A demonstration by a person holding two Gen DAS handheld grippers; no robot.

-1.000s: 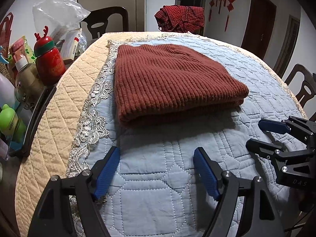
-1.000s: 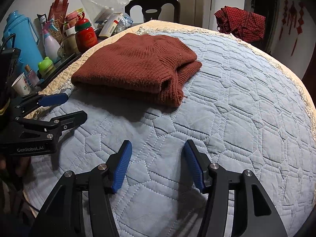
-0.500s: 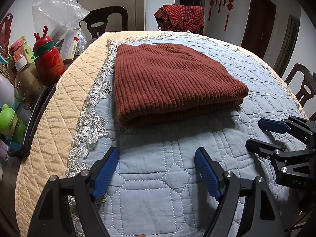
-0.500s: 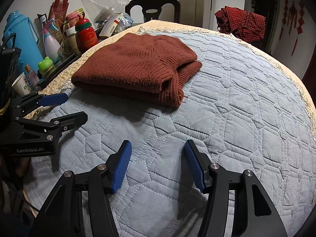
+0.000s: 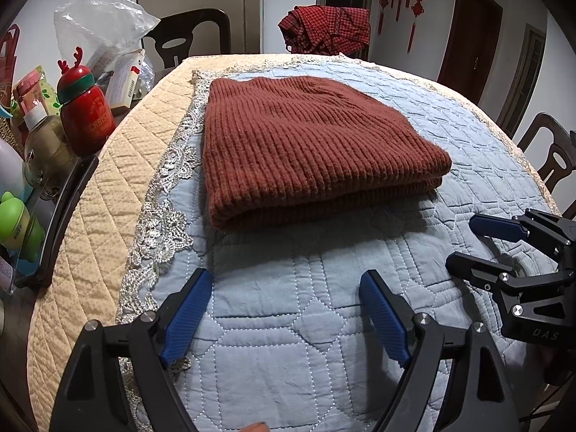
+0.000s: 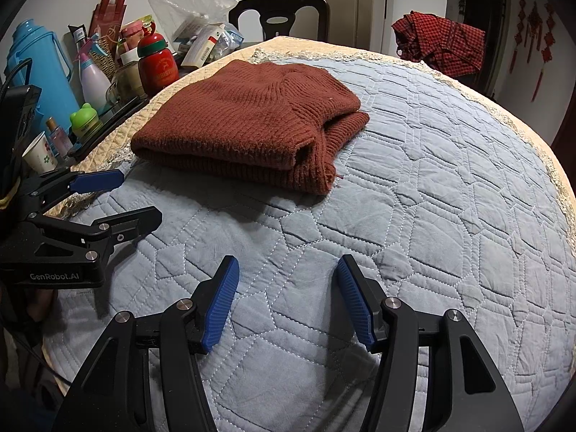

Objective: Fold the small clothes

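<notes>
Sweater point(image 5: 309, 147): lay folded on desk point(image 5: 324, 342). Left gripper point(image 5: 284, 309) and right gripper point(image 6: 284, 302): both agape, empty, apart from it. Folding seemingly complete; next likely another garment.

sweater point(image 5: 309, 144) on quilt point(image 5: 288, 360) | bottles point(image 5: 84, 115) left of sweater

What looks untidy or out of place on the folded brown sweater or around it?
Only small things. The folded sweater has a lower layer sticking out past the upper one at its right corner, with a loose thread at the hem. Both grippers, left and right, are open and apart from it.
</notes>
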